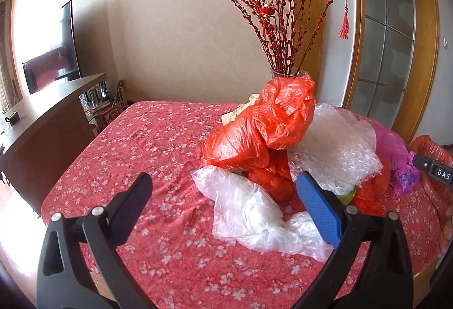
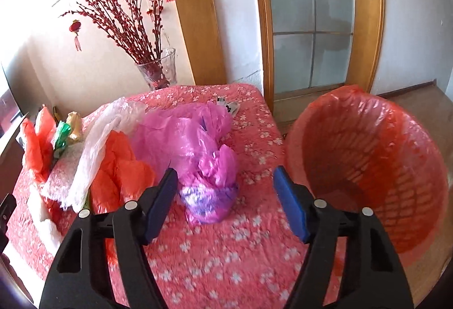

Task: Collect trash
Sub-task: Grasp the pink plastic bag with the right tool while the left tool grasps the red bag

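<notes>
Pick-up step: right gripper (image 2: 225, 195), jaws apart, lines up on pink bag (image 2: 203, 150) beside bin (image 2: 368, 167). Left gripper (image 1: 223, 204), jaws apart, holds nothing. Next, probably: close on bag, carry to bin.

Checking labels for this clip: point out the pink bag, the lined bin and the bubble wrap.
pink bag (image 2: 195, 139), right wrist view, upper crumpled body.
lined bin (image 2: 402, 122), right wrist view, inner far wall.
bubble wrap (image 1: 337, 145), left wrist view, middle.
</notes>
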Demonstrator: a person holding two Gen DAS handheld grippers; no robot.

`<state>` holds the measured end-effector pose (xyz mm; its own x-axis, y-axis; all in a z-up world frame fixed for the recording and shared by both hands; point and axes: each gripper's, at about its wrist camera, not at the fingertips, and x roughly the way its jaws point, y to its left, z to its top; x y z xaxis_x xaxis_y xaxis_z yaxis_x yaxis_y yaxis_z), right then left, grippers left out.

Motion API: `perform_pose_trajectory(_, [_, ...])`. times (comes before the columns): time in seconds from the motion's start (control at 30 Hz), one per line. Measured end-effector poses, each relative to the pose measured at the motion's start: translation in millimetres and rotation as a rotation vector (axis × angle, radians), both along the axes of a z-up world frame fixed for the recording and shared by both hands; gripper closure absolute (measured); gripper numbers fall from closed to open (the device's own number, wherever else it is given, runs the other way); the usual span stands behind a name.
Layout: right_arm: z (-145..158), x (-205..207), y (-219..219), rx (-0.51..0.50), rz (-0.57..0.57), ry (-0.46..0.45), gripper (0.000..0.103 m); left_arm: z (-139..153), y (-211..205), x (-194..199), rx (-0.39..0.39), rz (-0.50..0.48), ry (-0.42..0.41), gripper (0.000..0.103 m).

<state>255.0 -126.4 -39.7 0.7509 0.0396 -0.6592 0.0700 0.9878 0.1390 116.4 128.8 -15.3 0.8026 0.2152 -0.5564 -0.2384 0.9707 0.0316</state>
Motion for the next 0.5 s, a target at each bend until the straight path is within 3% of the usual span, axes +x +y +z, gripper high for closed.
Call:
perform_pose_trajectory(0.13, [-11.0,16.9,5.5,0.006,0.025,0.035,0.039,-1.4,5.9,12.8,-0.012,-0.019,0.010,0.005])
perform_pose_trajectory(0.27, [-25.8,27.4,11.0,-0.002,0.054,0.088,0.056,-3.3,7.7,25.9,-0.022,-0.046,0.015,0.009])
perform_pose_trajectory(0.4, [-29.8,26.0,12.9,-0.015,0.071,0.081,0.071,-4.8,5.5,38.9,-0.003,-0.058,0.022,0.014])
perform_pose_trajectory(0.5, [-25.3,21.7,10.6,-0.025,0.073,0.059,0.075,-3.5,5.6,49.8,-0.002,-0.069,0.031,0.017])
